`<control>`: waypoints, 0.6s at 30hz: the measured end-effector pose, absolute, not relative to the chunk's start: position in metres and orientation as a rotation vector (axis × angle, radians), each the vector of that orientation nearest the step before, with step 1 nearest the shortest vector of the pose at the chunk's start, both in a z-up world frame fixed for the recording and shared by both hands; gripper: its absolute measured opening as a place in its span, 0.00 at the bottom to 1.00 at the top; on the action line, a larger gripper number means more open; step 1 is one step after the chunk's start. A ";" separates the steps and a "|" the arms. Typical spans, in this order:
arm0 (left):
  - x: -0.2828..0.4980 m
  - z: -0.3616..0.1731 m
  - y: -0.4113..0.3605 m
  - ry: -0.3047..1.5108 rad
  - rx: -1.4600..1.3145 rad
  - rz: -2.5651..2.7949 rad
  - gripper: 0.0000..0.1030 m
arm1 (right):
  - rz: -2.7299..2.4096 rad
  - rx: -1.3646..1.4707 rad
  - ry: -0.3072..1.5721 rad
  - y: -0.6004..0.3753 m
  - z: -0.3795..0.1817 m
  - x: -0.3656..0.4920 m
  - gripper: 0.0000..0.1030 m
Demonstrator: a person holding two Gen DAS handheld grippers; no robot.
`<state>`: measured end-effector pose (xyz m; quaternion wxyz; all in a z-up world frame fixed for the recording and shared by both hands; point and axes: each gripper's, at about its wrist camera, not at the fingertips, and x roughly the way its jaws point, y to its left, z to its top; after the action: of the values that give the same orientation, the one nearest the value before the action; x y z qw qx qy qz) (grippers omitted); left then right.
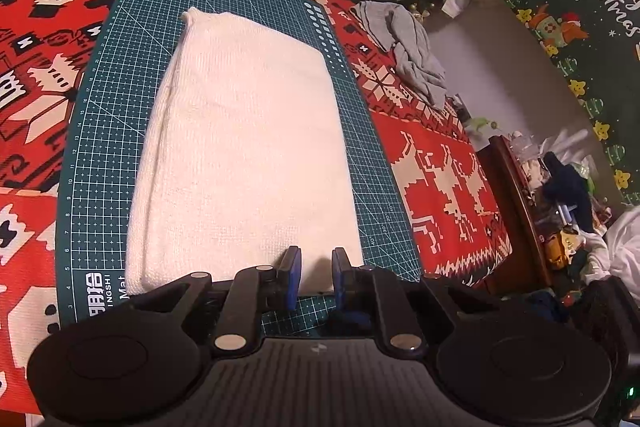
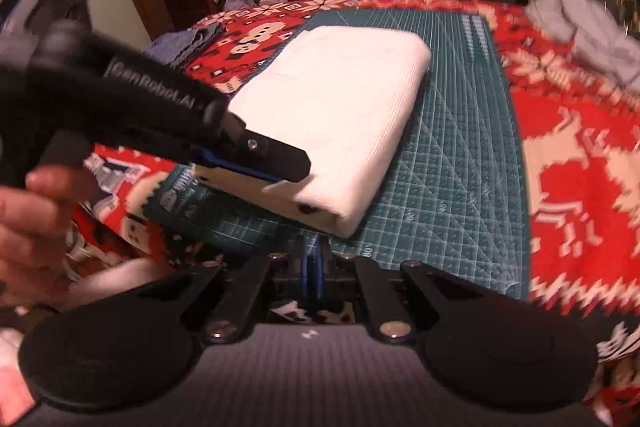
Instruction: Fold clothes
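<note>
A folded white cloth (image 1: 248, 147) (image 2: 340, 107) lies lengthwise on a green cutting mat (image 1: 104, 147) (image 2: 460, 167). My left gripper (image 1: 316, 277) is shut on the cloth's near edge, and white fabric fills the narrow gap between its blue pads. From the right wrist view this left gripper (image 2: 288, 179) reaches in from the left and clamps the cloth's near-left corner; its lower finger is hidden. My right gripper (image 2: 313, 259) is shut, blue pads together, with its tips just in front of the cloth's near edge. I see no fabric between them.
A red Christmas tablecloth (image 1: 40, 67) covers the table under the mat. A crumpled grey garment (image 1: 416, 55) (image 2: 592, 35) lies at the far right, and a blue denim piece (image 2: 188, 41) at the far left. A person's hand (image 2: 32, 219) holds the left gripper. Cluttered furniture stands beyond.
</note>
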<state>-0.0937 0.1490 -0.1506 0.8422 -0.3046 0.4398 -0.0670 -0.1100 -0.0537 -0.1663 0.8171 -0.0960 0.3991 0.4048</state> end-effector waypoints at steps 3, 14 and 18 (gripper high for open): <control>-0.095 -0.149 0.150 0.927 -0.654 -0.145 0.14 | 0.852 -0.209 0.844 -0.058 -0.161 -0.106 0.05; -0.078 -0.152 0.140 0.948 -0.643 -0.194 0.14 | 0.793 -0.215 0.796 -0.054 -0.172 -0.063 0.05; -0.082 -0.152 0.140 0.955 -0.644 -0.195 0.14 | 0.854 -0.303 0.775 -0.048 -0.172 -0.078 0.04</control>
<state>-0.0822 0.1400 -0.1521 0.8342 -0.3040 0.4507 -0.0923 -0.0780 -0.0484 -0.1716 0.8277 -0.1427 0.3648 0.4019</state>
